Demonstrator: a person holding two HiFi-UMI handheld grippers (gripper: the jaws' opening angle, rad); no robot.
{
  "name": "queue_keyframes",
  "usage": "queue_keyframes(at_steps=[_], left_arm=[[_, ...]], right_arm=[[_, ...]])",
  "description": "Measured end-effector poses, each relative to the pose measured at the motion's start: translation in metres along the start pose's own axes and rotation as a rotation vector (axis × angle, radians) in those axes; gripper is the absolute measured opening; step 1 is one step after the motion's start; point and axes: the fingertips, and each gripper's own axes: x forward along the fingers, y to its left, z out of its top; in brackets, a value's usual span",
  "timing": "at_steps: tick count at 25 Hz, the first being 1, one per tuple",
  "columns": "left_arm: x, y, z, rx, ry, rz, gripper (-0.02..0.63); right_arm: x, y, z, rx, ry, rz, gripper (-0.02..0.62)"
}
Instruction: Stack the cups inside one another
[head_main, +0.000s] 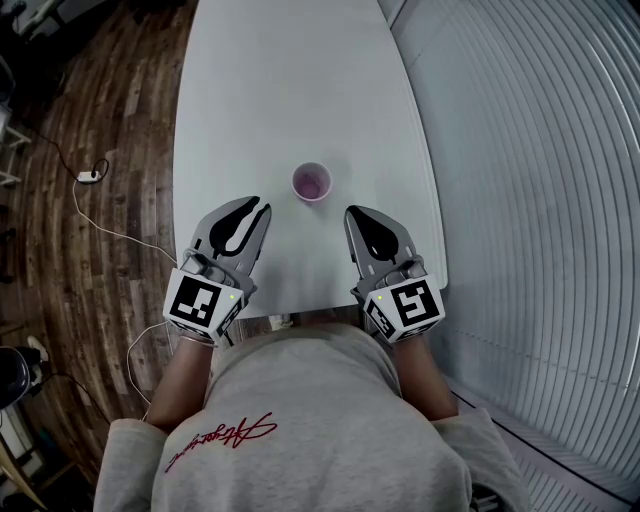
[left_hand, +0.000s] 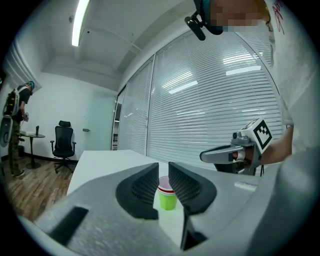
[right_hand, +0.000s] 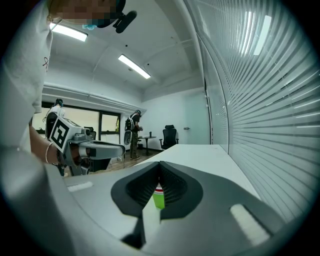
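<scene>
A stack of nested cups (head_main: 311, 183) stands on the white table (head_main: 290, 90), its top cup pale pink inside. In the left gripper view the stack (left_hand: 167, 199) has a green cup outermost, with red and pink rims above it. My left gripper (head_main: 262, 206) lies near the table's front edge, left of the stack and apart from it. Its jaws (left_hand: 163, 172) stand a narrow gap apart with nothing between them. My right gripper (head_main: 352, 210) rests to the right of the stack, shut and empty. A sliver of the green cup (right_hand: 159, 199) shows beyond its closed jaws (right_hand: 159, 172).
Window blinds (head_main: 540, 200) run along the table's right side. Wooden floor with cables (head_main: 90, 190) lies to the left. Farther back in the room are an office chair (left_hand: 63, 142) and a standing person (left_hand: 15, 120). The table stretches away beyond the cups.
</scene>
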Motion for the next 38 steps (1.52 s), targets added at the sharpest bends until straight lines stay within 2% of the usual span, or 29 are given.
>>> queue_keyframes(at_steps=[9, 34, 38], left_arm=[[0.001, 0.0, -0.003, -0.006, -0.015, 0.03, -0.008], [0.006, 0.0, 0.004, -0.024, -0.028, 0.057, -0.006], [0.002, 0.004, 0.012, -0.024, -0.031, 0.057, -0.005]], right_arm=[[-0.005, -0.006, -0.005, 0.0, -0.006, -0.001, -0.003], [0.002, -0.016, 0.001, 0.022, -0.009, -0.015, -0.003], [0.004, -0.013, 0.012, 0.022, -0.013, -0.021, -0.002]])
